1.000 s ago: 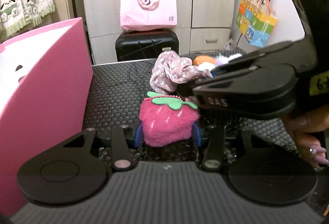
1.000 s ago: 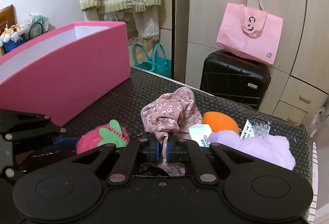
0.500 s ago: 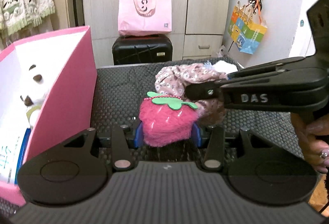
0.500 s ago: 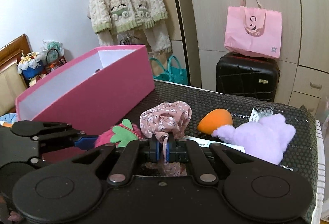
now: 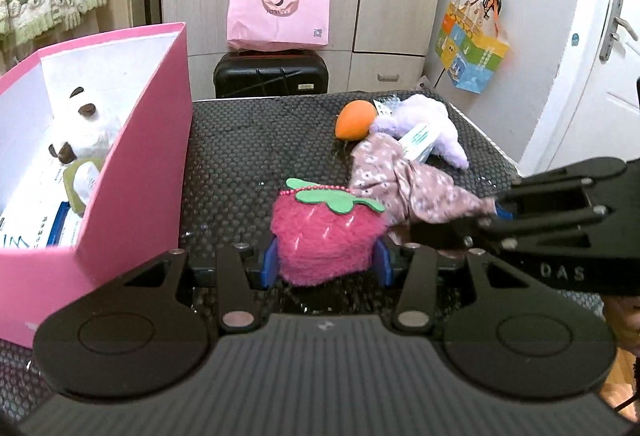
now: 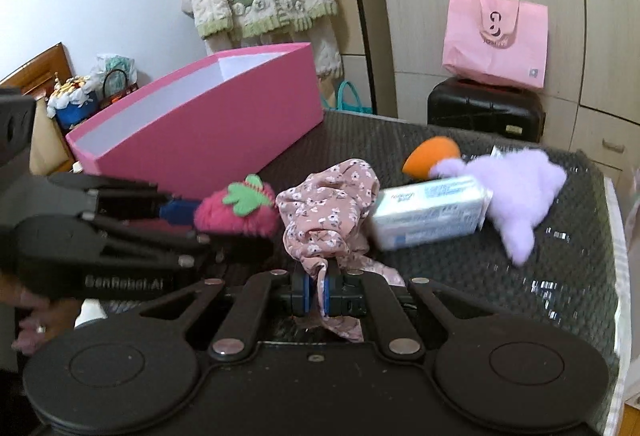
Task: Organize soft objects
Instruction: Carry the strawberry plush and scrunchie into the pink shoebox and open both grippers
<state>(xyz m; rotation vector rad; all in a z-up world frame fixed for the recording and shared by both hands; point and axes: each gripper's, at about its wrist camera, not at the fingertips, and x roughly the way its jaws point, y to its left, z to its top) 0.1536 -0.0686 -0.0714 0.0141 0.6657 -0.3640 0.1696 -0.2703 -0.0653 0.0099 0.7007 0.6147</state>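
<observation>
The left gripper [image 5: 325, 263] has its blue pads pressed against both sides of the fuzzy pink strawberry plush [image 5: 323, 236], holding it over the black dotted mat [image 5: 256, 155], close to the long wall of the pink box [image 5: 136, 155]. The right gripper [image 6: 316, 295] is clamped almost fully together on a thin fold of the pink floral cloth [image 6: 328, 211], which bunches up ahead of its fingers and trails back beneath them. The two grippers sit side by side, the strawberry plush just beside the cloth. The box stands open-topped on the left part of the mat, with a white plush toy [image 5: 86, 131] and some packets inside. Between the box wall and the cloth the mat is bare toward its far edge. On the right part lie an orange sponge [image 6: 430, 155], a white tissue pack [image 6: 428, 215] and a lilac plush [image 6: 516, 187], the pack touching both cloth and lilac plush, near the mat's right edge
</observation>
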